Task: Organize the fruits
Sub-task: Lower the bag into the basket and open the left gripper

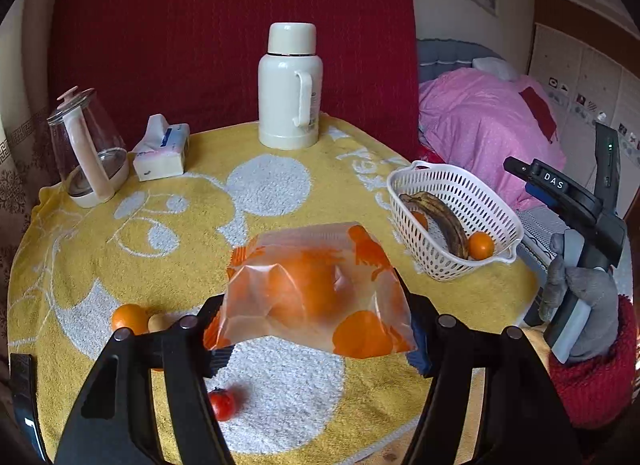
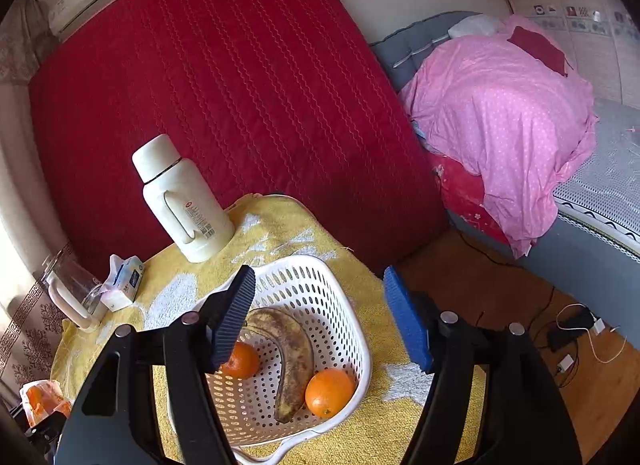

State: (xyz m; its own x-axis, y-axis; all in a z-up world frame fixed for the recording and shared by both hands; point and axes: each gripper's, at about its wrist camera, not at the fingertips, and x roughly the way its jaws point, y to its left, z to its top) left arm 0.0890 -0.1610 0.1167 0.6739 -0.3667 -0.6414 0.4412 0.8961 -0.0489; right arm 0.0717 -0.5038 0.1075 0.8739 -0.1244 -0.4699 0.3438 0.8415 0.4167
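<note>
Fingers of the left gripper (image 1: 316,339) clench a clear plastic bag (image 1: 316,285) printed in orange, lifted off the yellow towel (image 1: 280,405), with oranges showing through the film; one big one sits in the middle and another low at the right corner. Under the bag, nearest the left wrist camera, a small red tomato (image 1: 222,403) lies on a white patch of the towel. Just to the left, an orange (image 1: 129,318) rests on the cloth with a small pale round thing (image 1: 158,322) touching its right side. Over on the right edge of the table, the right gripper (image 2: 320,321) hangs above the white perforated basket (image 2: 352,305), its jaws spread apart and nothing between them. The basket holds a brown, spotted banana (image 2: 294,361) lying curved along the middle, one orange (image 2: 330,392) at its right and another orange (image 2: 240,361) at its left, partly hidden behind the dark finger pad. In the left wrist view a grey-gloved hand (image 1: 580,289) with a red knitted cuff grips the right tool's handle. Farther back stand a tissue pack (image 1: 162,153), a glass kettle (image 1: 86,145) at the left edge, and a cream thermos flask (image 1: 290,89) at the far middle. Behind the table hangs a dark red quilted cloth (image 2: 240,85), and to the right a bed carries a pink cover (image 2: 500,113)
</note>
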